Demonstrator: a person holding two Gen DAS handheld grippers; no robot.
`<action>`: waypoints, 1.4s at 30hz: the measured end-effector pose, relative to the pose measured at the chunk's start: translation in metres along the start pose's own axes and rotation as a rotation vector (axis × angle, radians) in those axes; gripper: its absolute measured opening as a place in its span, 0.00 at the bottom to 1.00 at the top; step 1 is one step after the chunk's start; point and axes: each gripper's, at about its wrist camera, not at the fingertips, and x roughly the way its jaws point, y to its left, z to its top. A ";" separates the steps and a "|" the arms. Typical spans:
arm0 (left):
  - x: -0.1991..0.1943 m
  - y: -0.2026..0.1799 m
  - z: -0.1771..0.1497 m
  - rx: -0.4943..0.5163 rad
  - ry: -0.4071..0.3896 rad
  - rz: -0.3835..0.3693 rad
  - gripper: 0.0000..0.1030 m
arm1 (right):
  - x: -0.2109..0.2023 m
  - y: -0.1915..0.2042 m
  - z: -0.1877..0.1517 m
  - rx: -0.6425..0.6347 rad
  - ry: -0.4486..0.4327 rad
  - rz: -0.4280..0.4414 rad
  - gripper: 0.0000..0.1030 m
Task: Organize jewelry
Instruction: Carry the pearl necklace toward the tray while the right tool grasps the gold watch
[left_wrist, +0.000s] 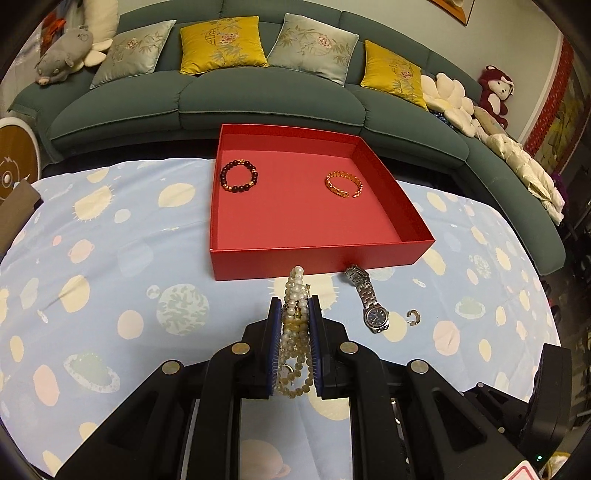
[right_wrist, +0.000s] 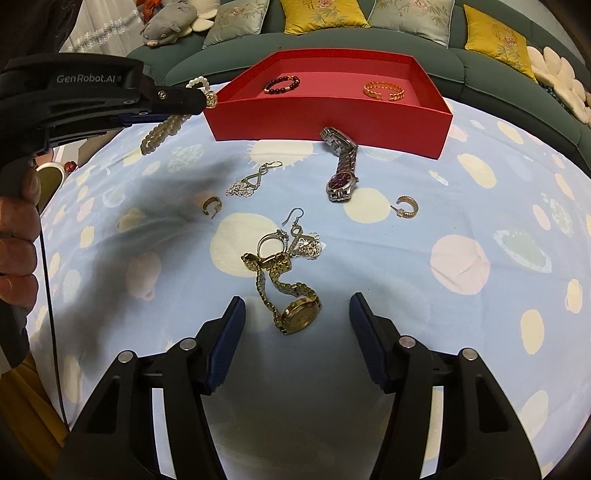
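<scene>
Pearl bracelet (left_wrist: 294, 325), several strands of cream beads bunched together, is pinched between the nearly closed jaws of the left gripper (left_wrist: 295, 306) and hangs clear of the tabletop (left_wrist: 110, 258), just short of the near wall of the red box (left_wrist: 321, 258). Carrying it in looks like the step in hand; next it must clear that wall and be released on the bare floor beside the dark bead bracelet (left_wrist: 239, 175) and gold bangle (left_wrist: 343, 183). Right gripper (right_wrist: 297, 314) hovers with jaws half open, empty, astride the gold watch (right_wrist: 295, 317) near the front edge.
</scene>
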 end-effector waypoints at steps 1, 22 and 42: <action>-0.001 0.002 -0.001 0.000 0.000 0.004 0.11 | 0.000 0.001 0.000 -0.009 -0.002 -0.009 0.45; -0.015 0.021 -0.001 -0.031 -0.016 0.019 0.11 | -0.008 -0.003 -0.004 0.009 -0.013 -0.022 0.08; -0.015 0.008 0.029 -0.038 -0.056 -0.019 0.11 | -0.064 -0.021 0.069 0.123 -0.213 0.001 0.08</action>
